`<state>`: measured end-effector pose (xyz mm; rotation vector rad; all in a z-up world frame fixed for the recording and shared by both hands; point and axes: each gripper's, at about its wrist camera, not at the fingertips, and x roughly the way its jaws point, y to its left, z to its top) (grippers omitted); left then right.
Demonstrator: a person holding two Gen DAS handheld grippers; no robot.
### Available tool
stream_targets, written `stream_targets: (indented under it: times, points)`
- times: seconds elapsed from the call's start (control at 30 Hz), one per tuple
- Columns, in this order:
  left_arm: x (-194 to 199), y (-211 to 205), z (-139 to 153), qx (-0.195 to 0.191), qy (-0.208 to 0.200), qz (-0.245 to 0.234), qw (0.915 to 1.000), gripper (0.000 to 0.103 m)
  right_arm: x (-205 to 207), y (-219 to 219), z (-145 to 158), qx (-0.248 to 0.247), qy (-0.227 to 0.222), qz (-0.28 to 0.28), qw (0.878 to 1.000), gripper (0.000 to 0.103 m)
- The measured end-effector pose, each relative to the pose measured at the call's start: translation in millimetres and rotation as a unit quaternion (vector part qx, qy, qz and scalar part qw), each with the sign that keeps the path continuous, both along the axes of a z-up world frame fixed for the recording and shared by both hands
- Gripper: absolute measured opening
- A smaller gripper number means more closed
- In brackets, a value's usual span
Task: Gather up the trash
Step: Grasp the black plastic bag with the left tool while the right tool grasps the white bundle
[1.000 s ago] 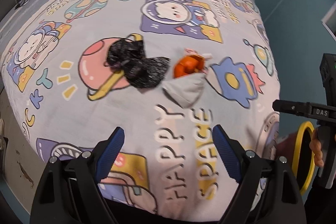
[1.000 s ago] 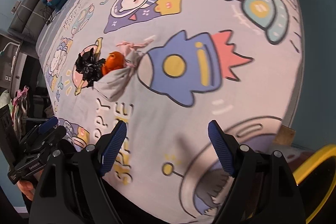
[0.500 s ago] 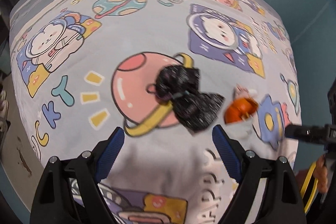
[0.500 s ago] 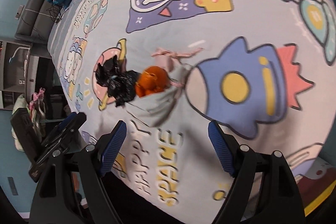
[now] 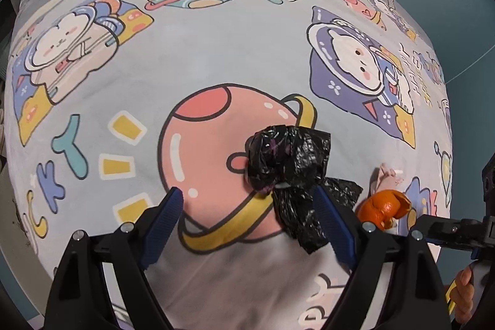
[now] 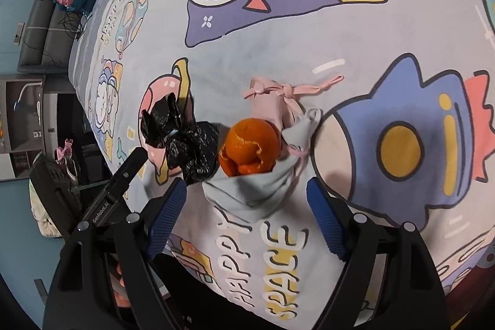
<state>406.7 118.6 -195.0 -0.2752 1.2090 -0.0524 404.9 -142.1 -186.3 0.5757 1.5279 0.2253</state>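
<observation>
A crumpled black bag (image 5: pixel 289 172) was seen lying on a cartoon-print bedspread (image 5: pixel 198 57), its long axis running from a pink planet motif toward an orange peel (image 6: pixel 249 146) just beside it. The peel rested against a grey-and-pink pouch (image 6: pixel 266 175). The left gripper (image 5: pixel 250 206) was held wide open above the bag, nothing gripped. The right gripper (image 6: pixel 247 200) was likewise spread wide over the pouch, empty.

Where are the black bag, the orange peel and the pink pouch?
black bag (image 5: pixel 287 163): left wrist view, crumpled upper bulk.
orange peel (image 6: pixel 249 146): right wrist view, rounded outer skin.
pink pouch (image 6: pixel 273 102): right wrist view, cloth below the drawstring knot.
</observation>
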Motion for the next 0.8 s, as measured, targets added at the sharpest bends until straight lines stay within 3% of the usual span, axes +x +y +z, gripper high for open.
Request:
stream_targets:
  times: [0.33, 0.43, 0.63, 0.8]
  points:
    - [9.4, -7.2, -17.1, -0.006, 0.011, -0.011, 0.9999, 0.082, 15.8, 3.1, -28.6, -0.023, 0.038, -0.008, 0.999, 0.076]
    - [13.1, -8.4, -22.1, -0.008, 0.014, -0.015, 0.9998, 0.076, 20.3, 5.3, -33.4, -0.031, 0.039, -0.009, 0.999, 0.076]
    - [19.4, -13.0, -31.4, -0.015, 0.024, -0.026, 0.9993, 0.059, 25.3, 7.6, -40.2, -0.042, 0.041, -0.012, 0.998, 0.068]
    - [19.2, -25.5, -29.2, -0.03, 0.023, -0.049, 0.9981, 0.024, 26.2, 18.2, -38.3, -0.05, 0.034, 0.0, 0.998, 0.052]
